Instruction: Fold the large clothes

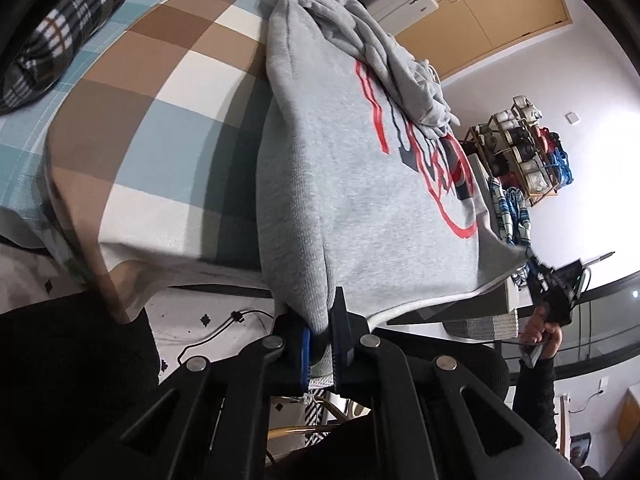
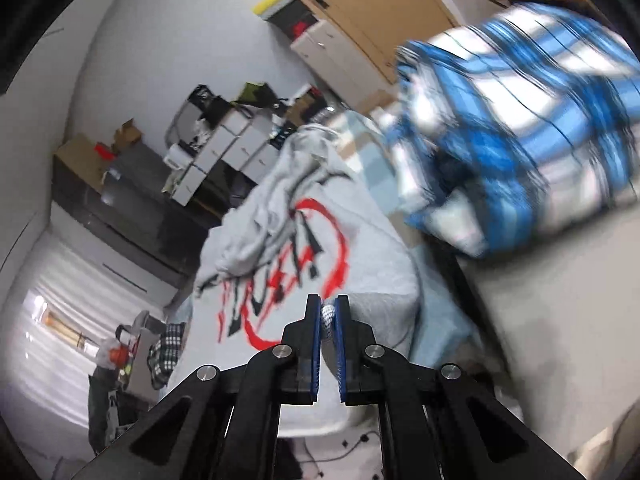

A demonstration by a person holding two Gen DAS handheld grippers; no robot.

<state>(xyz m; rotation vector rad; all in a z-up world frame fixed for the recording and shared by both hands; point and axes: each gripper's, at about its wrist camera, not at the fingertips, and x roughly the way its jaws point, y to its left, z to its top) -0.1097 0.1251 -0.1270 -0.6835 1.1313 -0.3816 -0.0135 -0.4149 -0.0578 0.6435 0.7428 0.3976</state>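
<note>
Left gripper (image 1: 320, 340) jaws clamped on grey hoodie (image 1: 360, 184) hem corner, hoodie stretched over checked bed (image 1: 152, 92). Right gripper (image 1: 532, 268) pinches far hem corner; hand (image 1: 542, 330) below it.

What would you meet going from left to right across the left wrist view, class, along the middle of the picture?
Dark plaid pillow → checked bedspread → grey sweatshirt with red print → blue and white cloth → shelf rack of shoes.

Left gripper (image 1: 322, 340) was clamped, pointing downward. Right gripper (image 2: 328, 312) was likewise pinched closed, a hand (image 1: 542, 334) gripping its handle.
</note>
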